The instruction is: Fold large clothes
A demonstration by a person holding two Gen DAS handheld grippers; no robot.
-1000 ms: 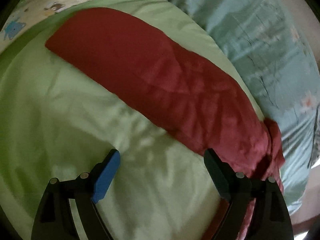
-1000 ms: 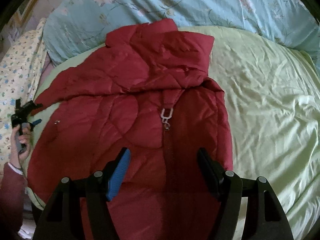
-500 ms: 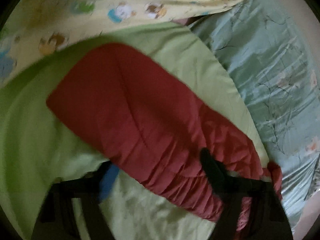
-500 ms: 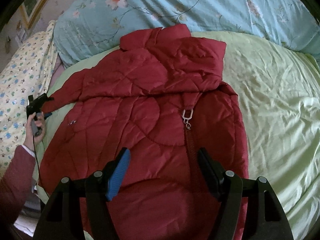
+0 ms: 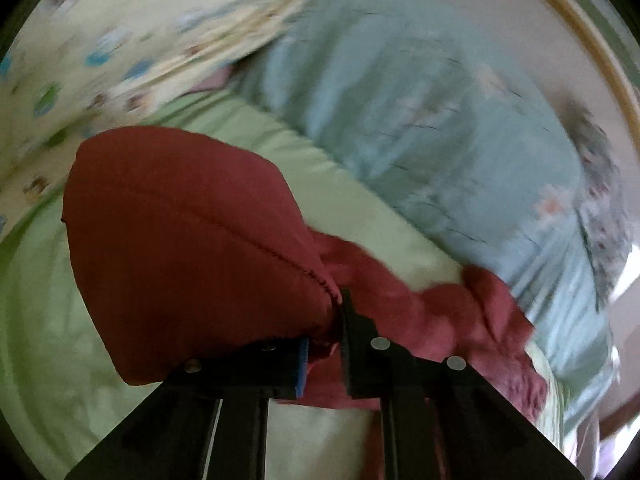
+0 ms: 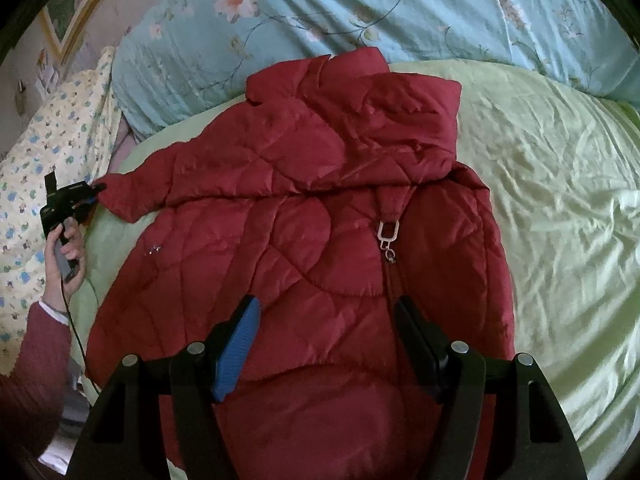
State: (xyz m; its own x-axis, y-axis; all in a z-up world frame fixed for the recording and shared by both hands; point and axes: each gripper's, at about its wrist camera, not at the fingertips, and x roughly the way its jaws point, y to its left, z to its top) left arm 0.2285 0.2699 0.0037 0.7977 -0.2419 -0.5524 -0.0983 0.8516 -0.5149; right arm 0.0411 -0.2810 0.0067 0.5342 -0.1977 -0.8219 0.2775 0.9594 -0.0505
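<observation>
**Jacket on the bed, one claw at each side**

I saw the jacket (image 6: 304, 240) lying flat on the bed sheet (image 6: 560, 208), its hood (image 6: 360, 112) toward the pillow (image 6: 320, 12) behind it. The patterned quilt (image 6: 52, 148) lay to its left. My left claw (image 6: 90, 196) sat at the jacket's left edge, closed on the sleeve (image 5: 192, 240). My right claw (image 6: 328, 344) hovered over the jacket's lower front, jaws apart, the zipper pull (image 6: 387, 236) just ahead of it.

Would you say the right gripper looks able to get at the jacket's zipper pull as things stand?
Probably yes: the right gripper is open above the jacket, and the zipper pull lies uncovered just ahead of its fingers.
</observation>
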